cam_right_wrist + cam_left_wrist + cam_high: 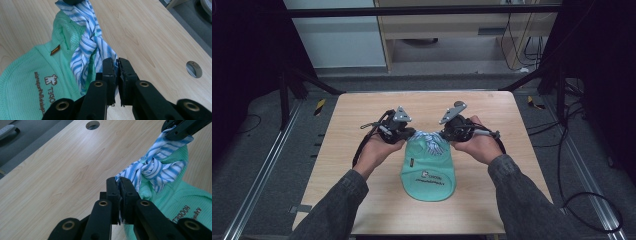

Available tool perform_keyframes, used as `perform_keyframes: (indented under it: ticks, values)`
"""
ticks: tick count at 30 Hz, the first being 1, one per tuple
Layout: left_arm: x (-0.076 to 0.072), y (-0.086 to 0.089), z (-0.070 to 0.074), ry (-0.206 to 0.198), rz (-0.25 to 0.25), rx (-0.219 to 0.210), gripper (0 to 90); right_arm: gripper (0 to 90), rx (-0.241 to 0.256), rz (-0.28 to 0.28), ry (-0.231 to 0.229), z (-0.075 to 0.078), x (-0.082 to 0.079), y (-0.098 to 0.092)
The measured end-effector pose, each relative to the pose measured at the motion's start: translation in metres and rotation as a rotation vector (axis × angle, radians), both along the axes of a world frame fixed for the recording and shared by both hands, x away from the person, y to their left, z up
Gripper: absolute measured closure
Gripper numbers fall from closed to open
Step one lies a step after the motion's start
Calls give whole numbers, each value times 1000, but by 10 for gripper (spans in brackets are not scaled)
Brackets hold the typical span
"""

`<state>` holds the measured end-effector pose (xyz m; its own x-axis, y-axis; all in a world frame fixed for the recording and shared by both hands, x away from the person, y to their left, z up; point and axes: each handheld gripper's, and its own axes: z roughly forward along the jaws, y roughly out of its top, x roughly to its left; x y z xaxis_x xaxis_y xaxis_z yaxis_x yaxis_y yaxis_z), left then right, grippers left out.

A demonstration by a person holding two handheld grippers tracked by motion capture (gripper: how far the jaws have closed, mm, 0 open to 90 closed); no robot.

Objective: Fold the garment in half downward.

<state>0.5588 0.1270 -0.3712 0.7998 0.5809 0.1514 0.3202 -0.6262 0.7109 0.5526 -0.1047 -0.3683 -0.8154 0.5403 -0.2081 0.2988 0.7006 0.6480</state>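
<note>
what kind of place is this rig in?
Likely a lab or recording workspace, not a home: a bare wooden table inside a dark metal frame, loose cables across the grey floor, and a person working a green cloth with the left gripper and right gripper.

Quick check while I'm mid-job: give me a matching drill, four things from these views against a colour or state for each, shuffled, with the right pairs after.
Things:
1. left gripper
2. bib
3. striped ties
4. table hole

States:
A. mint green, lying flat on the table with printed lettering
B. round opening in bare wood, apart from the cloth
C. shut on one end of the blue and white cloth
D. knotted together at the top of the bib

Pairs: 1-C, 2-A, 3-D, 4-B
</note>
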Motion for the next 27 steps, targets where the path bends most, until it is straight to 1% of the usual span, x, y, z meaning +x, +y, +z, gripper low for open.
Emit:
perform_keyframes:
  ticks: [7,9,13,20,25,27]
  values:
    - [2,1,5,-10,2,4,868,847,-8,2,-17,6,2,2]
    - [3,1,7,-11,1,-6,868,846,-18,1,-21,7,2,3]
    - [4,1,9,-15,-2,-4,868,847,-27,3,-29,7,2,3]
    - [8,1,12,-27,9,-14,867,846,-19,-10,-44,11,6,3]
    - [9,2,13,-27,11,-9,867,846,-25,-8,-48,11,7,5]
    - [9,2,14,-28,12,-6,867,846,-19,-9,-51,11,7,5]
